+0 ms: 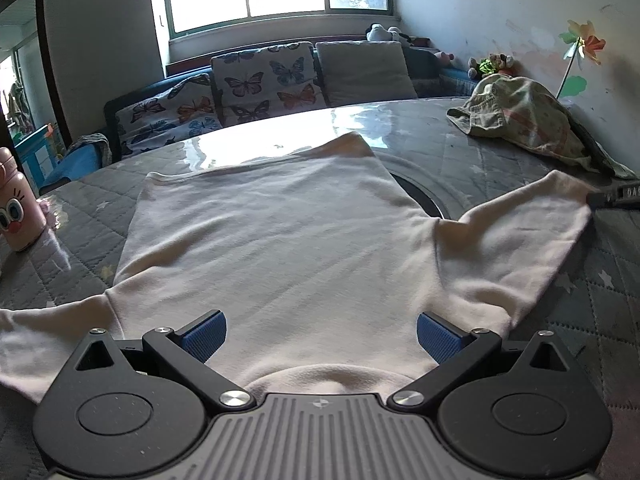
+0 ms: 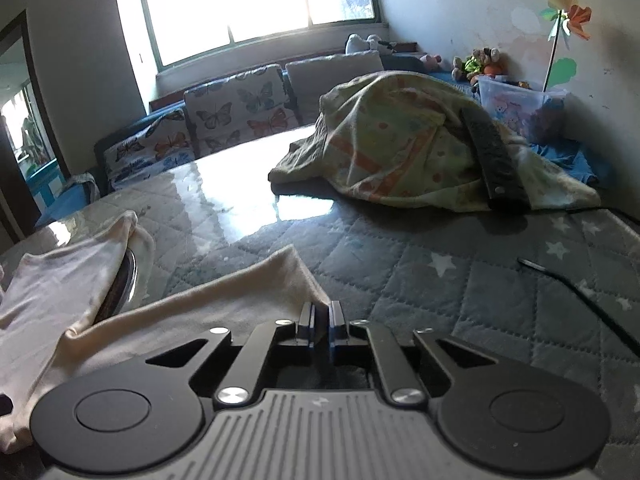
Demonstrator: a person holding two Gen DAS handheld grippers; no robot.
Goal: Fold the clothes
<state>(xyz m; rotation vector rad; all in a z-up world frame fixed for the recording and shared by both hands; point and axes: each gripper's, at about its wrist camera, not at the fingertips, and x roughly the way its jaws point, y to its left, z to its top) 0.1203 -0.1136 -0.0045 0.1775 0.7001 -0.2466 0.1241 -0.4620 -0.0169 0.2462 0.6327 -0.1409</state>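
A pale pink T-shirt (image 1: 280, 240) lies spread flat on the quilted grey table cover (image 1: 500, 168), collar nearest the left wrist camera. My left gripper (image 1: 320, 332) hovers over the collar, open, with its blue pads (image 1: 204, 336) wide apart and nothing between them. The shirt's right sleeve (image 1: 532, 232) stretches out to the right, where the tip of my right gripper (image 1: 596, 199) meets its end. In the right wrist view my right gripper (image 2: 322, 314) is shut on the edge of that sleeve (image 2: 240, 300), which lifts slightly at the fingers.
A crumpled patterned garment (image 2: 400, 140) with a black strap (image 2: 496, 160) over it lies at the table's far right. A pink cartoon bottle (image 1: 18, 208) stands at the left edge. A black cable (image 2: 580, 292) runs along the right. A sofa (image 1: 240, 92) stands behind the table.
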